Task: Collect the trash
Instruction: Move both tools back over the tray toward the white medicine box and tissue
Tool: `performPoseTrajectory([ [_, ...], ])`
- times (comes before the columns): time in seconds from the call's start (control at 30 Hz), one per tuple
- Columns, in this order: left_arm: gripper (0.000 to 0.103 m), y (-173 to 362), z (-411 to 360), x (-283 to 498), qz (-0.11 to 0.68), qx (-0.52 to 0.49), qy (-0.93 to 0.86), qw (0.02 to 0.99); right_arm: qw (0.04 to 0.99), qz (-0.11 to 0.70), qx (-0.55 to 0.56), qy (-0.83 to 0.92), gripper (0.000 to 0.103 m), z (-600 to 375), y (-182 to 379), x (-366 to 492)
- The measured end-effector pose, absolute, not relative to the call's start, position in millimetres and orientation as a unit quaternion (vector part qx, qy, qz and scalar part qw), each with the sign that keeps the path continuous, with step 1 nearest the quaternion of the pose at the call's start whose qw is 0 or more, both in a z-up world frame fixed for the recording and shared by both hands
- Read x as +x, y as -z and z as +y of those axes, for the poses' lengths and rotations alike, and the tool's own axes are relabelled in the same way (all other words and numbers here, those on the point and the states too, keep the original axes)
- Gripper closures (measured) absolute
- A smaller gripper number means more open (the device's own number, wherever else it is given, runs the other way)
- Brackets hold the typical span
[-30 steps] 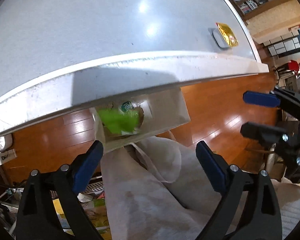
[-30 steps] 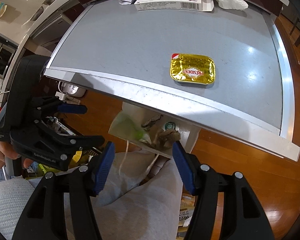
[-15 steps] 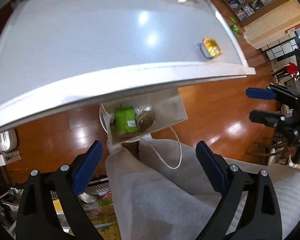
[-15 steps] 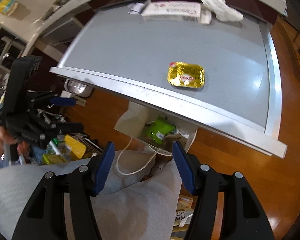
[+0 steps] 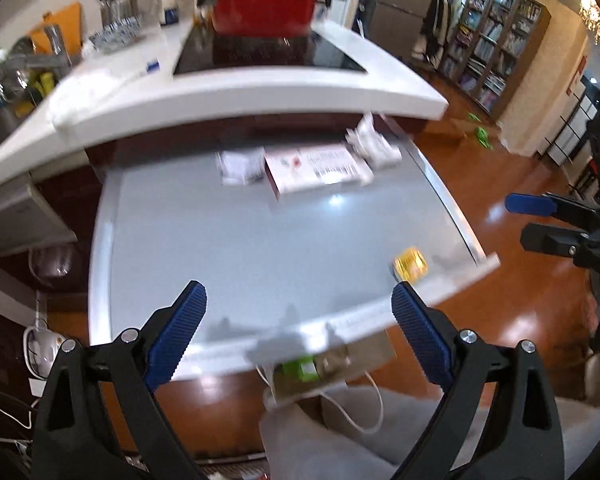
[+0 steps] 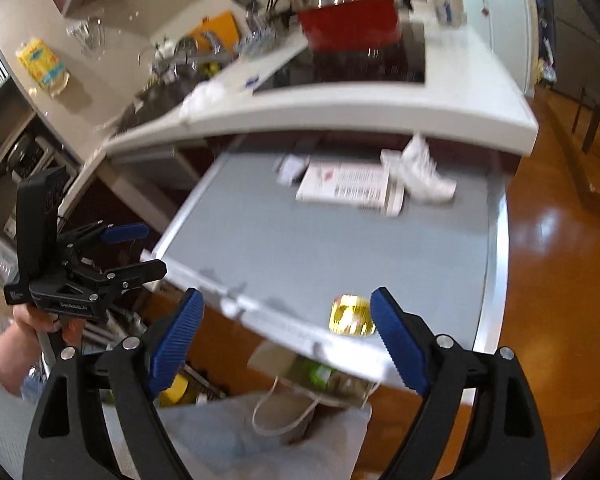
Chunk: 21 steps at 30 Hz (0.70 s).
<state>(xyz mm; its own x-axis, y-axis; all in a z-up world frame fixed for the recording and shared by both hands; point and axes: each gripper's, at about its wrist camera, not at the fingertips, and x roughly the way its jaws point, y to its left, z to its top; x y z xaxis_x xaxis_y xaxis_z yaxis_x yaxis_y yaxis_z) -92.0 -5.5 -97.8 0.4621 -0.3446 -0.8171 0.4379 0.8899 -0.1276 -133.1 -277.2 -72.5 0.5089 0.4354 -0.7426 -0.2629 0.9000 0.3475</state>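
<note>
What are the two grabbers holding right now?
Nothing. The left gripper and right gripper are both open and empty.

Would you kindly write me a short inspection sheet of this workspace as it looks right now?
Surface: grey table, mostly bare.
Job's things: gold foil packet near the front edge; flat box, crumpled tissue and small paper at the far edge; paper bag below the table holds a green carton.
Clutter: red pot on the counter behind.
Grippers: left gripper and right gripper both open, empty.
Cables: white cords on the floor, left.
Surroundings: wooden floor, bookshelves.
</note>
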Motion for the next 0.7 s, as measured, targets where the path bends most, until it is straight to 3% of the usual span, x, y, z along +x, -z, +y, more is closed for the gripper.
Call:
performPoseTrajectory([
  [0.33,0.008,85,-17,-57,0.418,0.062,0.185,0.887,0.899,0.404,0.075,-0.152,0.016,-288,56,-93],
  [0.4,0.008,83,-21,-51,0.408,0.075,0.173,0.893,0.907,0.401,0.047,-0.123,0.009,-287,59,-82],
  [0.7,0.008,104,-29,-17,0.442,0.059,0.205,0.871,0.891,0.439,0.054,-0.104,0.007,-298,85,-52],
])
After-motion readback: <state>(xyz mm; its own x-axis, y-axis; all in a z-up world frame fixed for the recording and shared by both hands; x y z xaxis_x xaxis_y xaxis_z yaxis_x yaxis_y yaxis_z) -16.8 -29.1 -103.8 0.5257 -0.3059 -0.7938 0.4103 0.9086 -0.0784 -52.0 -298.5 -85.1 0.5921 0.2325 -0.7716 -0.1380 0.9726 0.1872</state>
